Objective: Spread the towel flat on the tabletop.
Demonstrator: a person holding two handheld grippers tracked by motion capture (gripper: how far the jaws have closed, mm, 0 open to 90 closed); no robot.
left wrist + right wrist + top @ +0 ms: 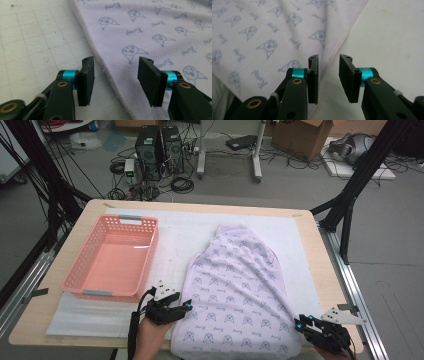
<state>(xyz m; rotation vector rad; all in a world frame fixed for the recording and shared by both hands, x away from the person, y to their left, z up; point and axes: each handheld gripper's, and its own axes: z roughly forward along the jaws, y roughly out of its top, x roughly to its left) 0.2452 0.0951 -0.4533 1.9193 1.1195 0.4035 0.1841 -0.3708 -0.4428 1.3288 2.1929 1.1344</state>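
A pale lilac cloth (235,285) printed with small cat faces lies rumpled on the white mat, reaching over the table's near edge. My left gripper (186,306) sits at the cloth's near left edge. In the left gripper view it (116,80) stands open, its jaws either side of the cloth's ribbed hem (110,75), which lies flat below them. My right gripper (300,322) is at the cloth's near right corner. In the right gripper view it (328,77) is open with a narrower gap, and the cloth's pinkish edge (342,40) runs toward that gap.
A pink plastic basket (100,285) stands empty on the left of the white mat (190,227). The wooden table's rim (320,250) borders the mat. Cables, computer towers (160,150) and boxes sit on the floor beyond the table.
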